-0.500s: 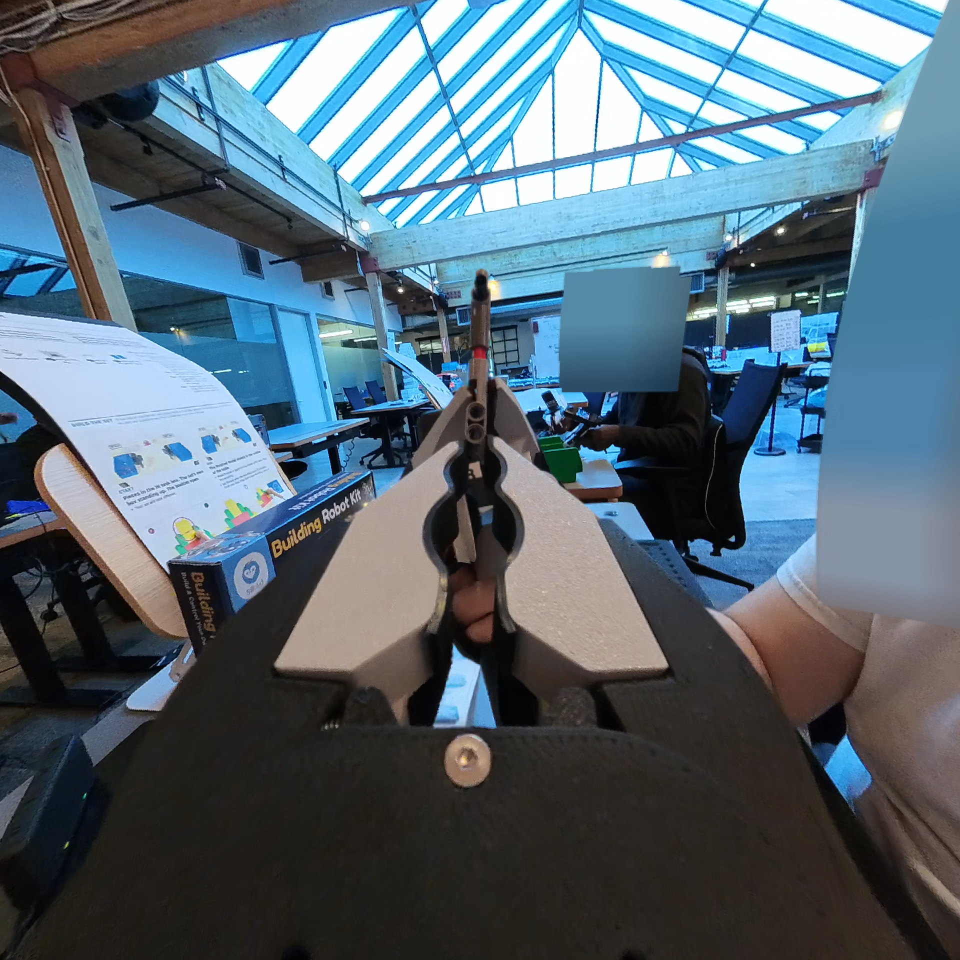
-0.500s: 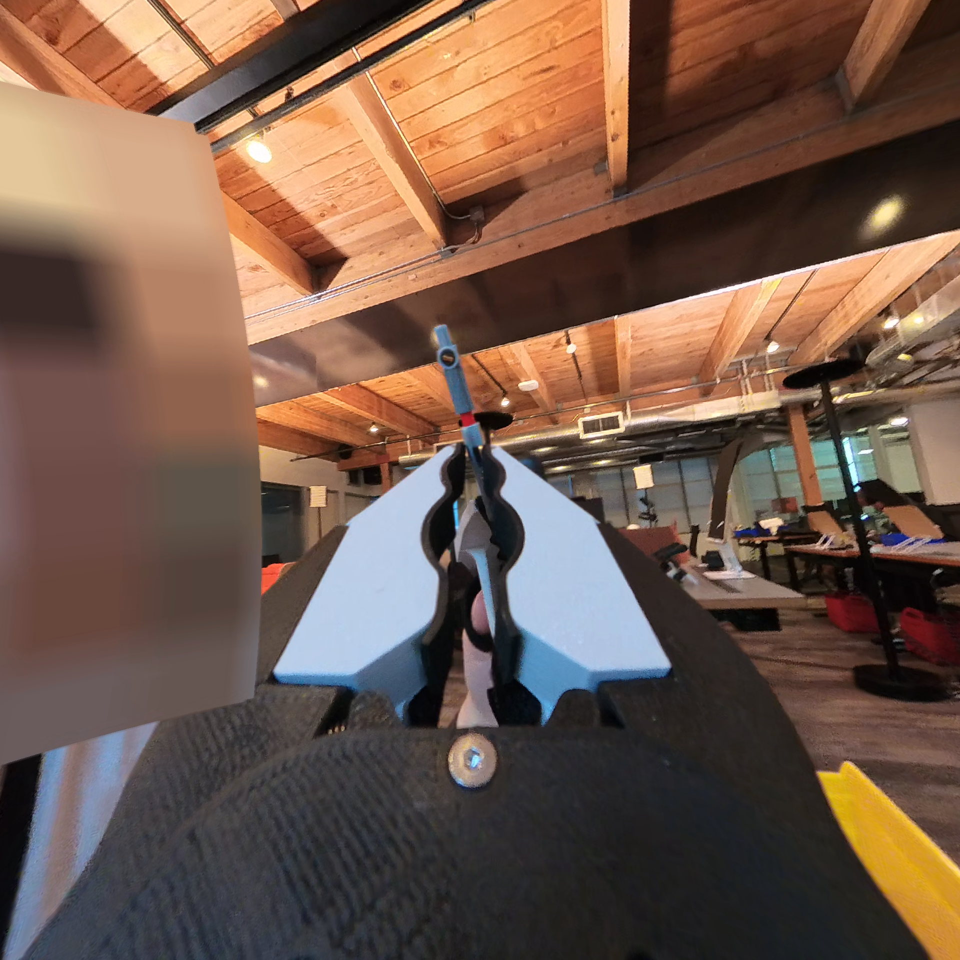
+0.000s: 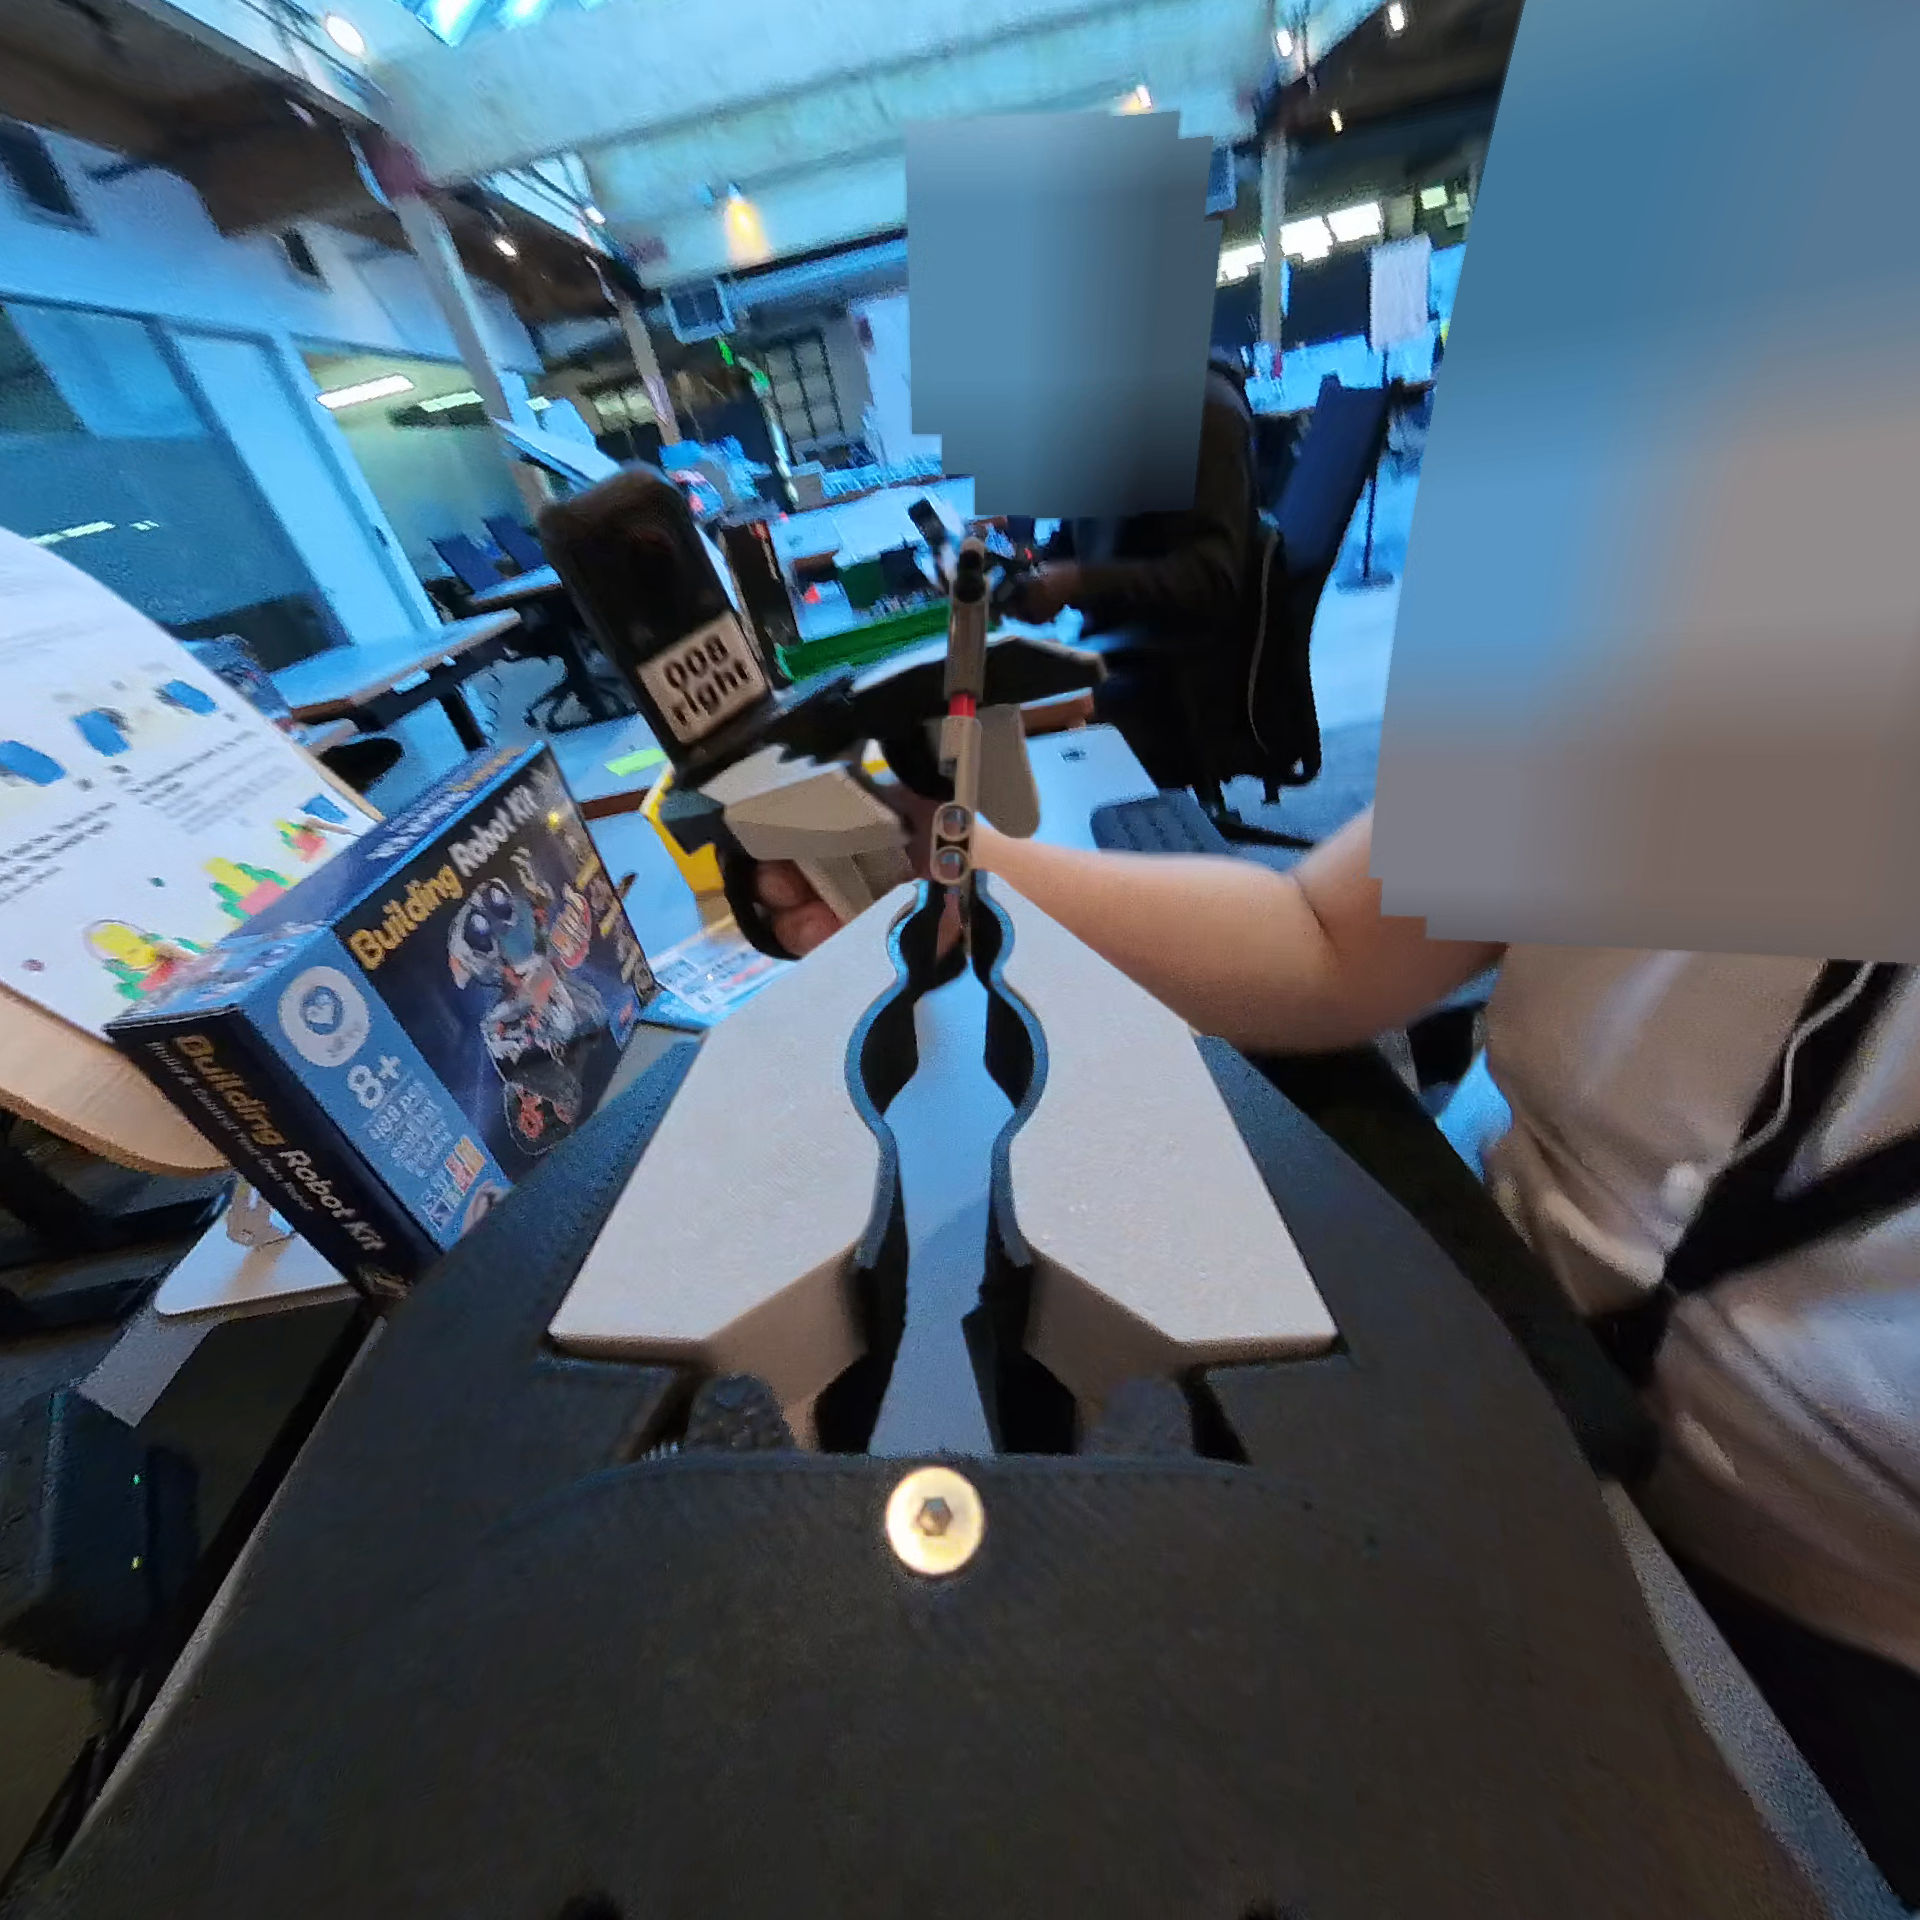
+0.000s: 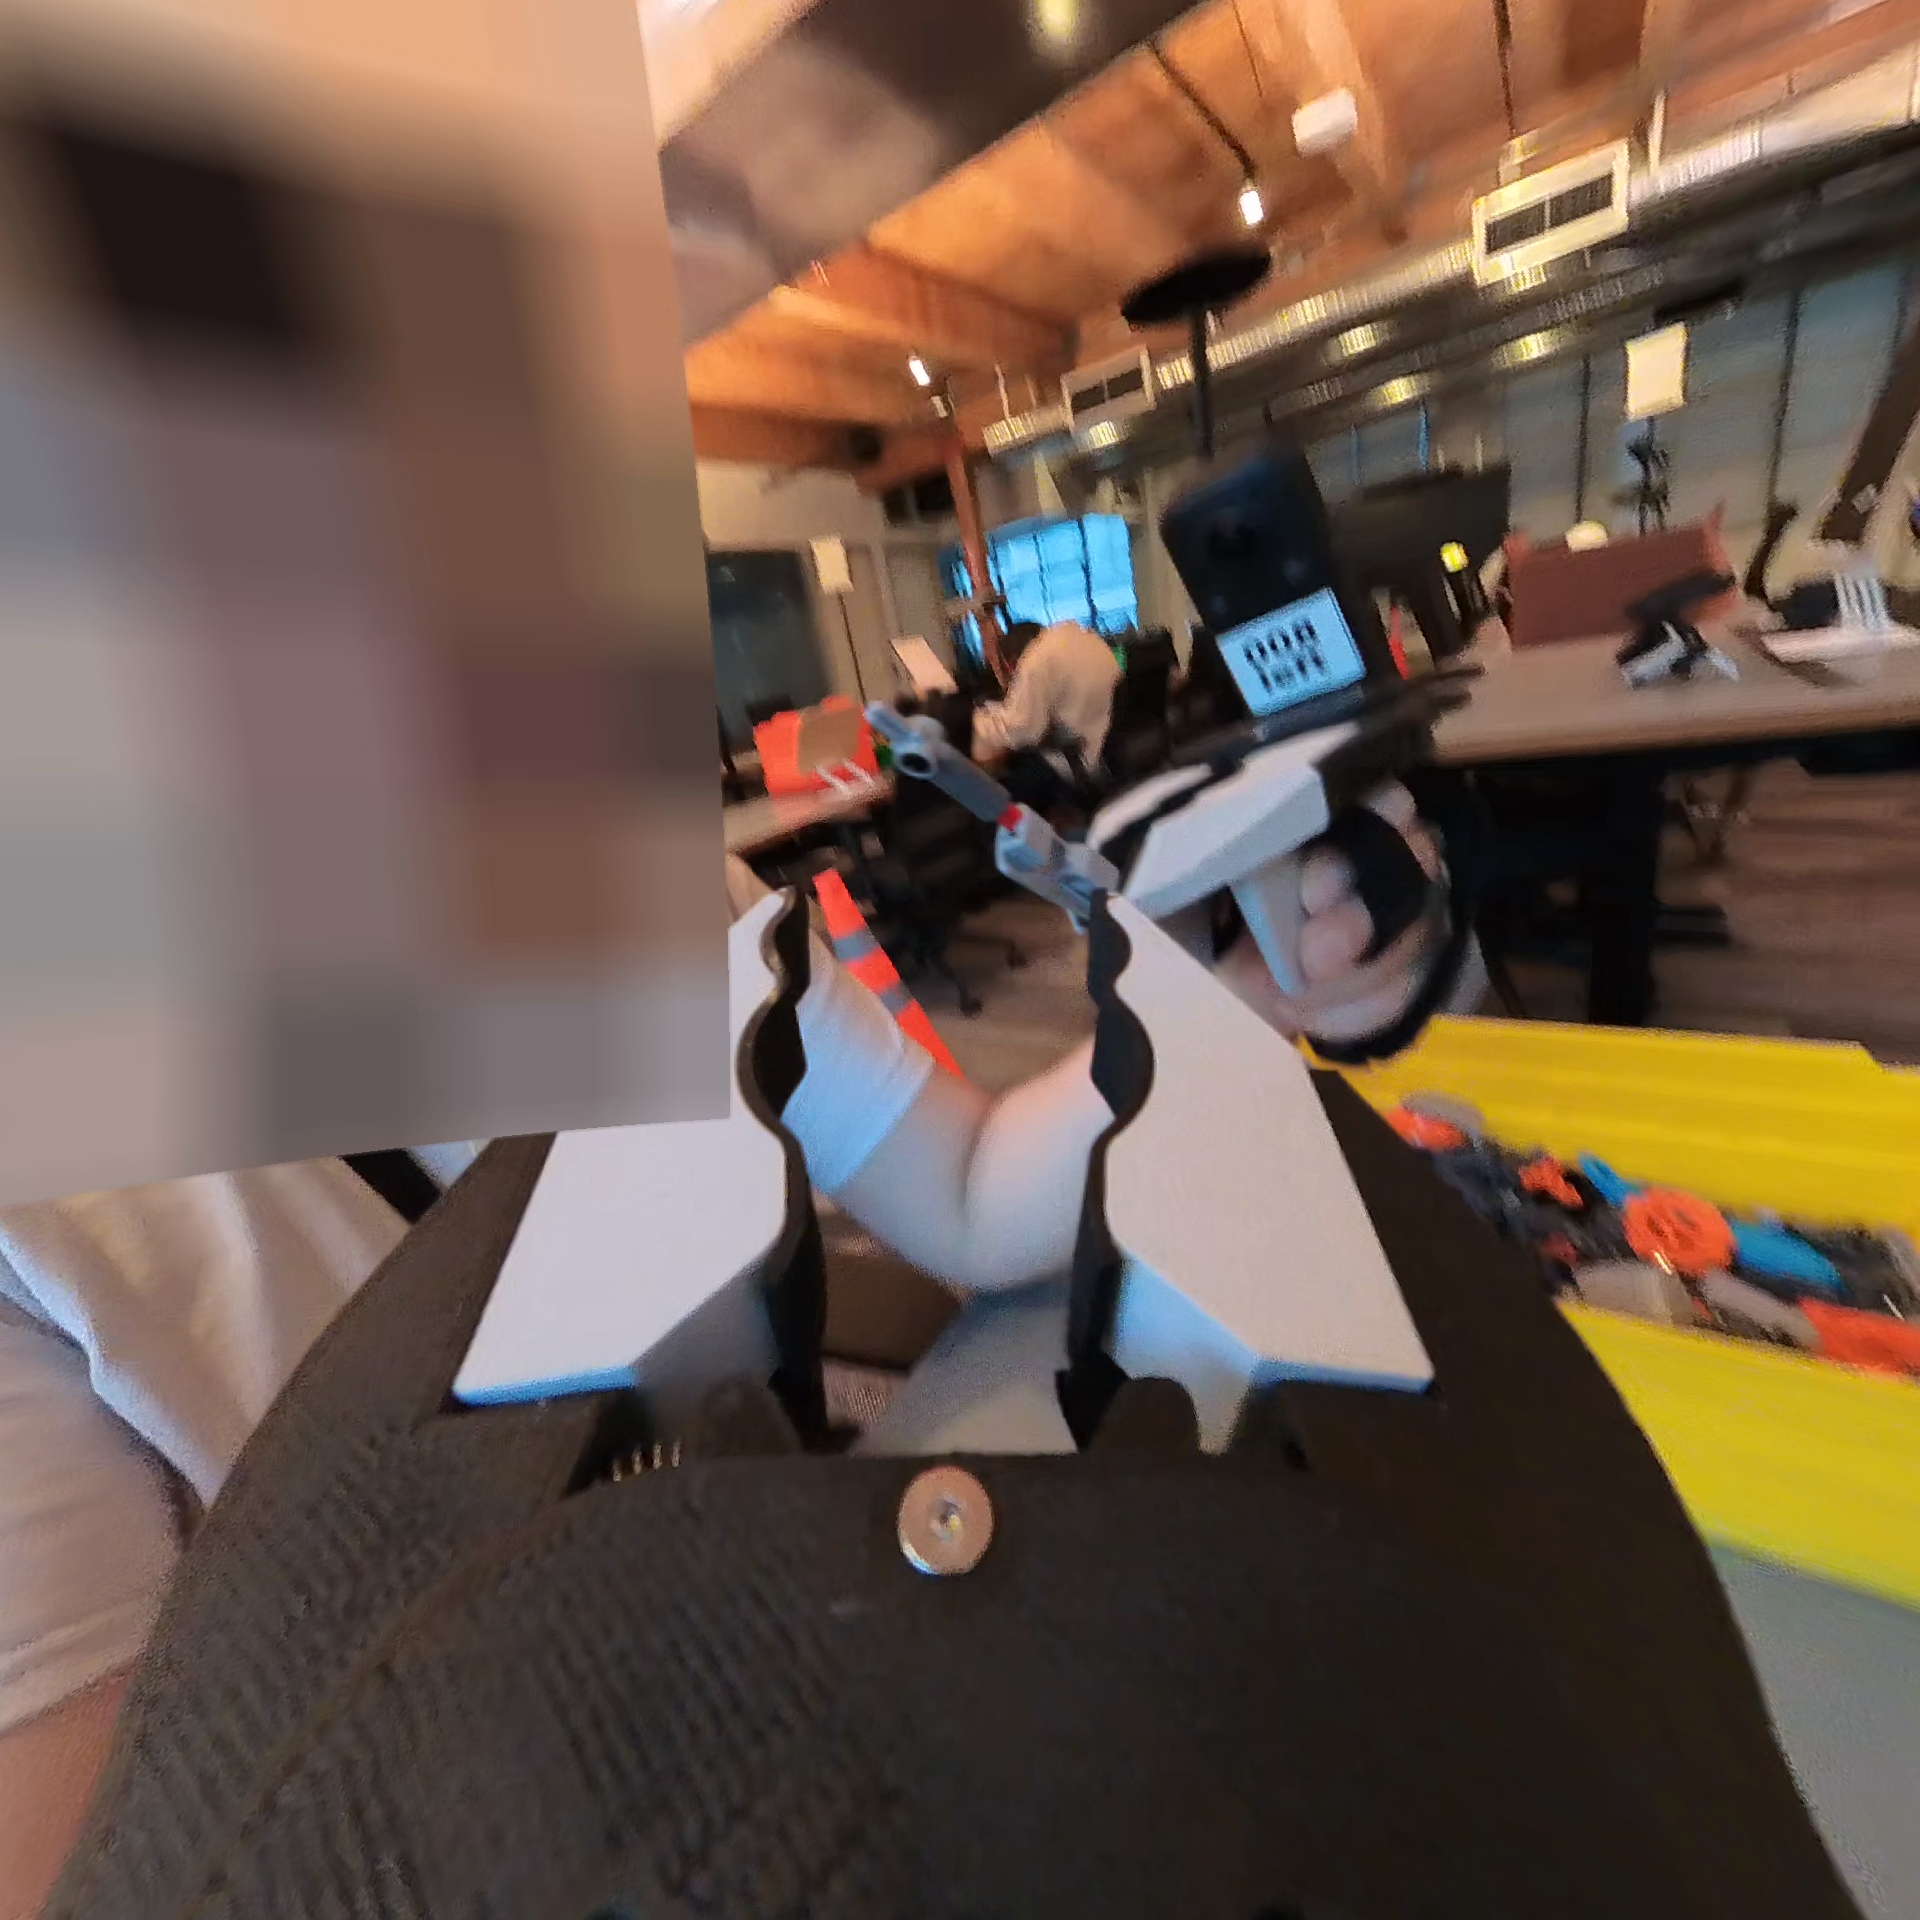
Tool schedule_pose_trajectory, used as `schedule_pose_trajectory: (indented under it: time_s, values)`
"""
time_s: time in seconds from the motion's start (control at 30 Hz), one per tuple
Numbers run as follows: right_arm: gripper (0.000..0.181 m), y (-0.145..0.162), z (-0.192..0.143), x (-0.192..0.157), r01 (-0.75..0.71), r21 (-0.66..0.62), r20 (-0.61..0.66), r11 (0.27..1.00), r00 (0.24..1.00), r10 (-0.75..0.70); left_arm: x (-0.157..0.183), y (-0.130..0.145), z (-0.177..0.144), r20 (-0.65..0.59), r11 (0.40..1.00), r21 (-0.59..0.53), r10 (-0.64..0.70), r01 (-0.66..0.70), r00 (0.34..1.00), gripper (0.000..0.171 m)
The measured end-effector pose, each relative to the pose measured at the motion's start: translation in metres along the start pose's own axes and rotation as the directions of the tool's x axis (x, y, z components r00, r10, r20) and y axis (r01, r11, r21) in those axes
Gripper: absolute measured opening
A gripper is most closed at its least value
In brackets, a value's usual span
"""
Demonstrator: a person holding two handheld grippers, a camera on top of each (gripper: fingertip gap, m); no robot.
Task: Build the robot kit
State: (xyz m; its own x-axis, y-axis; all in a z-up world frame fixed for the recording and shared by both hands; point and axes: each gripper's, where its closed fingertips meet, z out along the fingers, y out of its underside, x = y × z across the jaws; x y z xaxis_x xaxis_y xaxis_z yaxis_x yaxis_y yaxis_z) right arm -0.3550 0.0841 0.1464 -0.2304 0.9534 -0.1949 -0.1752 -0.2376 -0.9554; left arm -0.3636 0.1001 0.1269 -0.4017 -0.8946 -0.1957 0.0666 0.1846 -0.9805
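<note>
Our left tongs (image 3: pixel 951 914) pinch the lower end of a grey rod piece (image 3: pixel 961 727), which stands upright beyond their tips; our right tongs (image 4: pixel 940 914) gape wide, holding nothing.

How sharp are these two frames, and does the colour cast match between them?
Left wrist view: cool blue cast, background smeared, the blue kit box and grey rod fairly sharp. Right wrist view: warm orange cast, heavier motion blur; the yellow bin and its parts are smeared. Both show wide-angle bending at the edges.

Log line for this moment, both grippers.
left gripper: shut on grey rod piece | right gripper: open, empty | yellow parts bin: beside right gripper
</note>
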Motion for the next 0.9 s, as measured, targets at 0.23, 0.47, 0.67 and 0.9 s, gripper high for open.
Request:
schedule_pose_trajectory:
  time_s: [0.23,0.47,0.67,0.9]
  values:
    - [0.070,0.051,-0.014,-0.045,-0.013,-0.228,0.093,0.974,0.995,0.035,0.031,0.027,0.026,-0.181,0.990,-0.137,0.019,-0.045,0.983,0.004]
    - [0.068,0.057,-0.029,-0.046,-0.062,-0.200,0.100,0.978,0.991,0.083,0.047,0.057,0.047,-0.292,0.963,-0.258,0.000,-0.079,0.957,0.004]
    - [0.065,0.067,-0.032,-0.058,-0.021,-0.263,0.171,0.965,0.983,0.068,0.054,0.073,0.050,-0.319,0.927,-0.337,0.054,-0.167,0.946,0.004]
    - [0.060,0.081,-0.028,-0.061,-0.007,-0.353,0.154,0.936,0.986,0.066,0.057,0.078,0.049,-0.326,0.907,-0.373,0.069,-0.195,0.943,0.004]
